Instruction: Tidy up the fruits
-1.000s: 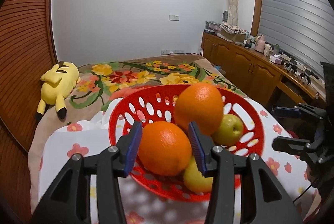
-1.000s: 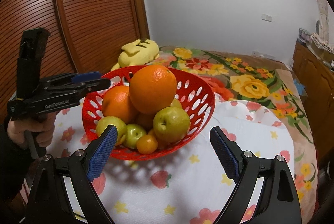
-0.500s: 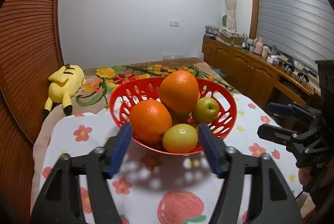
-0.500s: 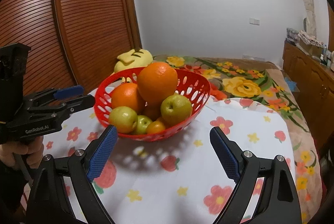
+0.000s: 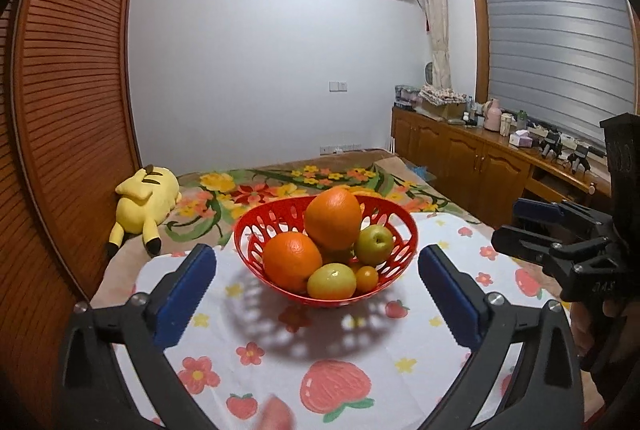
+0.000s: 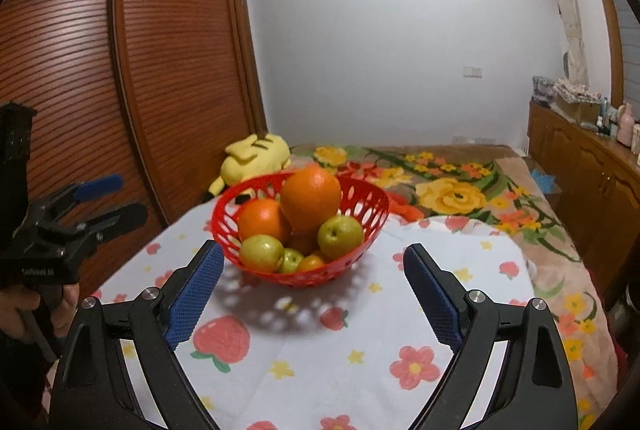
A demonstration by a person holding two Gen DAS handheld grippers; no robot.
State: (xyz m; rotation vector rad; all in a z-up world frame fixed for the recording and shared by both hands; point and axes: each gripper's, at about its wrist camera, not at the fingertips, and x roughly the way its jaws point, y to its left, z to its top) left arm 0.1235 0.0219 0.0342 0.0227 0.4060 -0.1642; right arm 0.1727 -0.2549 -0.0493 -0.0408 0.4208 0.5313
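Grippers: left gripper (image 5: 316, 294) jaws opening, nothing between; right gripper (image 6: 310, 288) spread wide, empty. Ahead of both, red perforated plastic basket (image 5: 256, 230) holds two oranges (image 5: 292, 260), green apples, small tangerine. Only right view shows third small apple (image 6: 291, 260).

Glossy perforated red plastic basket (image 5: 404, 230), printed cloth tablecloth (image 5: 360, 346), slatted varnished wood wardrobe (image 6: 168, 77), plush toy (image 5: 146, 199).

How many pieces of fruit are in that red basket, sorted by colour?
Large orange ones: 2
Small orange ones: 1 showing clearly; others may sit hidden underneath
Green-yellow ones: 3
Total visible: 6
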